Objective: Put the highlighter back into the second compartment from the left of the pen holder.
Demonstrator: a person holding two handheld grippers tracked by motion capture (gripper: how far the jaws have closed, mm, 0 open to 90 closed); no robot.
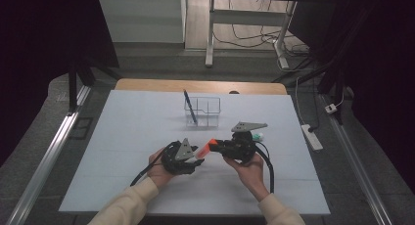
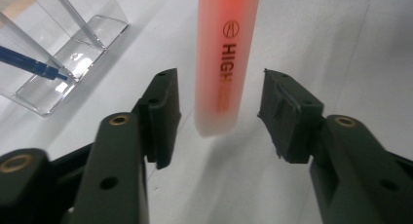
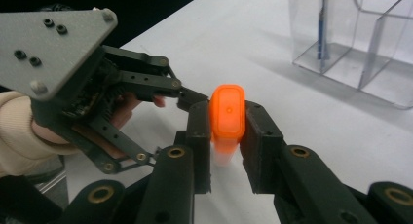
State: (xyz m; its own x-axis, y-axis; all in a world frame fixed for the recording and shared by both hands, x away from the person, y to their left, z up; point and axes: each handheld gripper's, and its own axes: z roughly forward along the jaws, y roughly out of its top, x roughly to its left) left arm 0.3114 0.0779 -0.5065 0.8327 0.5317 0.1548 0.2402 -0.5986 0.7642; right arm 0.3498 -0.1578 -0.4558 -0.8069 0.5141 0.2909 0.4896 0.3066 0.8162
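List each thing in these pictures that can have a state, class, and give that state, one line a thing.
Right gripper: shut on the highlighter's capped orange end.
Left gripper: open, jaws either side of the highlighter's pale end, not touching.
Highlighter: capped, held off the table.
Clear organiser: upright on the table.
Blue pen: leaning in the organiser's left compartment.

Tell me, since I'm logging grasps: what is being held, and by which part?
The right gripper is shut on the orange highlighter at its cap end. The left gripper is open around its other end, not touching.
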